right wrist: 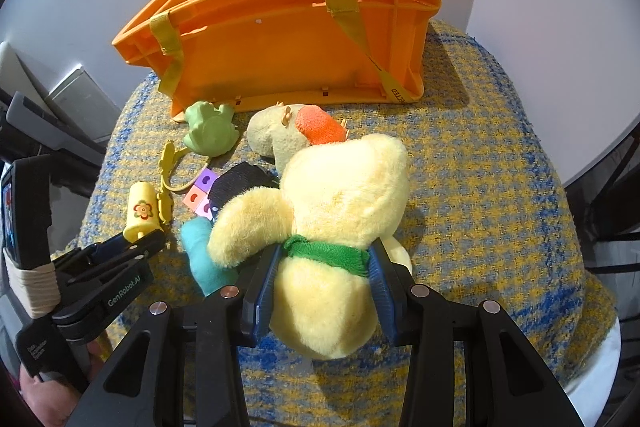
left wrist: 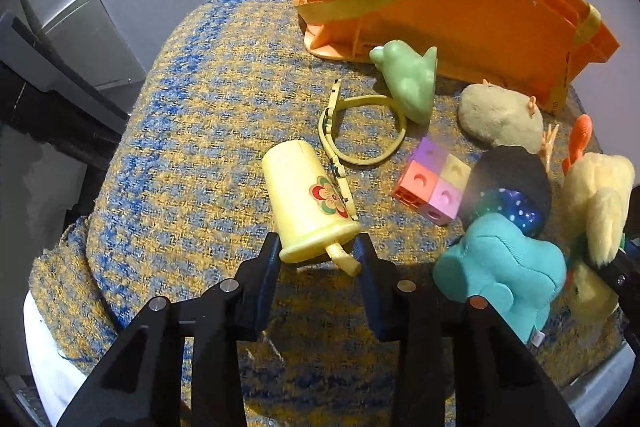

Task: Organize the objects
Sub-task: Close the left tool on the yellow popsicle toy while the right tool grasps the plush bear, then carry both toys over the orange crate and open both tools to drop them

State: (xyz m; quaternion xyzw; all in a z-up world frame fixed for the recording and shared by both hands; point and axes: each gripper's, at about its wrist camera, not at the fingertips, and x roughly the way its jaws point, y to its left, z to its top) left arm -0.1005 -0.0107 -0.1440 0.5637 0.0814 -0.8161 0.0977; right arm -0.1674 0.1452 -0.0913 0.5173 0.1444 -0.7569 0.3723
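A pale yellow cup (left wrist: 304,195) with a flower print lies on its side on the woven cloth. My left gripper (left wrist: 318,251) is shut on its flanged end, a pad on each side; the right wrist view shows the same grip (right wrist: 148,241) at lower left. My right gripper (right wrist: 324,267) is shut on a yellow plush duck (right wrist: 340,195), its pads pressing the neck at the green scarf. The duck's orange beak points toward the orange crate (right wrist: 296,55), which stands at the back of the table.
Between the grippers and the crate lie a green rubber toy (left wrist: 408,79), a yellow strap loop (left wrist: 360,131), a pastel block cube (left wrist: 436,183), a beige plush (left wrist: 500,115), a dark blue item (left wrist: 516,187) and a teal plush (left wrist: 500,267). The blue-yellow cloth (left wrist: 200,147) drops off at left.
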